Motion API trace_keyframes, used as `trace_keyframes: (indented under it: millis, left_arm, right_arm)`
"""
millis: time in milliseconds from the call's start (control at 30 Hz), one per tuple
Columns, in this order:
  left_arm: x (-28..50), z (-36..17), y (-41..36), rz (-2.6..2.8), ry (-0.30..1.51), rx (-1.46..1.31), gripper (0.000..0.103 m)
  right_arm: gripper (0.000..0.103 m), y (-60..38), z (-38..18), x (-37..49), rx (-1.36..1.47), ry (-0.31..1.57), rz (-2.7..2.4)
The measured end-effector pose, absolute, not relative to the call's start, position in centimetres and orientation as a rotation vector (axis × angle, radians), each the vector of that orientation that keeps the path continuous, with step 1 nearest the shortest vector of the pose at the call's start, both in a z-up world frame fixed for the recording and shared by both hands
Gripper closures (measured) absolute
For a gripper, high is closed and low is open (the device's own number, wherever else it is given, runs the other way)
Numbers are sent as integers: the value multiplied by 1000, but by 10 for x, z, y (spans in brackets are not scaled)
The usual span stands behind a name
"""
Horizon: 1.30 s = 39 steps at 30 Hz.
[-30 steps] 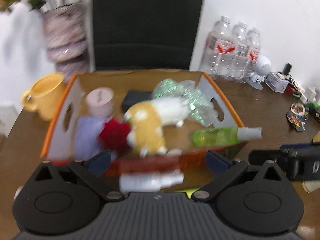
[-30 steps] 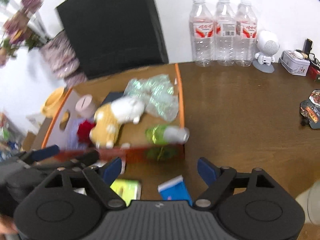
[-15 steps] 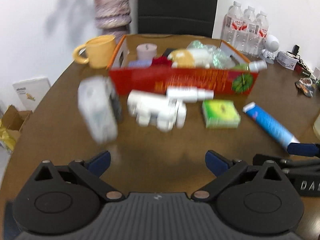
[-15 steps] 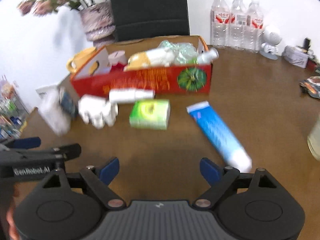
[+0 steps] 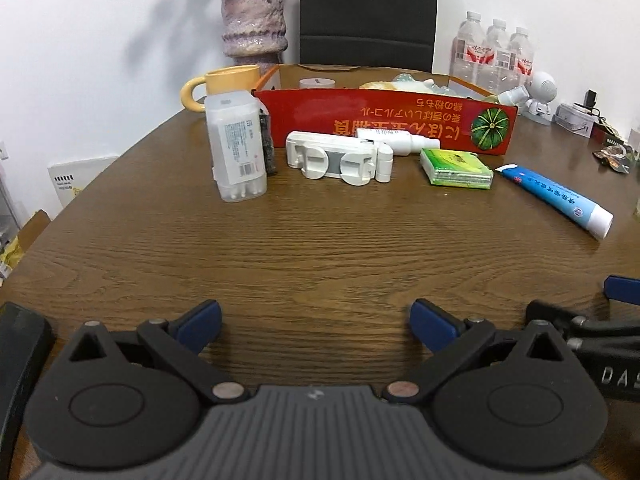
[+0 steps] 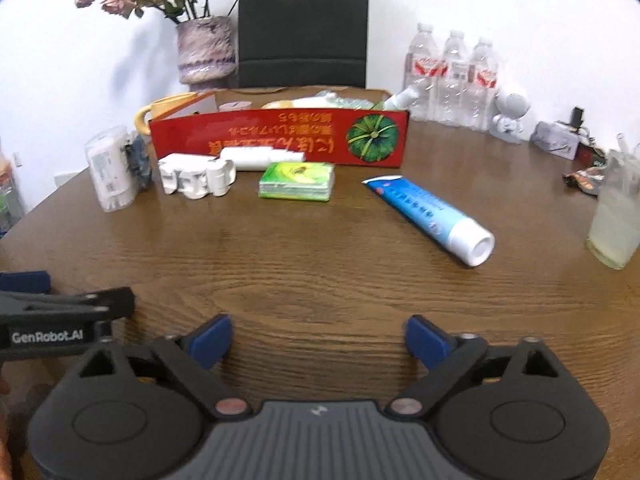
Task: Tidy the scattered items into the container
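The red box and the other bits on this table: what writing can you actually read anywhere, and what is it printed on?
"GenRobot.AI": on the side of the left tongs, seen from the right wrist view.
"DAS", cut off by the picture's edge: on the right tongs, seen from the left wrist view.
Red box: upside-down orange East Asian characters beside a green pumpkin picture; not readable for me.
Blue tube, clear plastic container, water bottles: print too small or blurred.
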State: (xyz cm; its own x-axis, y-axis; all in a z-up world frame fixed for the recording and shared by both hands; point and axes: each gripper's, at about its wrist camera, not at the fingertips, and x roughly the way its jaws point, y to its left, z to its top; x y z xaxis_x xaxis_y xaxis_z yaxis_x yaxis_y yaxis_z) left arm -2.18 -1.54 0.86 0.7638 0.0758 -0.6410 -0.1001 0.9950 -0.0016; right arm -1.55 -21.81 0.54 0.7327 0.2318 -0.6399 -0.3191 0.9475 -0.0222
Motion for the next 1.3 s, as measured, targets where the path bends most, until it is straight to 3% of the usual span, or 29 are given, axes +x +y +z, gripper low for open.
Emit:
trace_keyframes:
  millis: [1300]
  left_arm:
    - [-11,7,-23,77,697,-30,0]
  right_arm:
    - [0,-216,4,-13,-134,693,304]
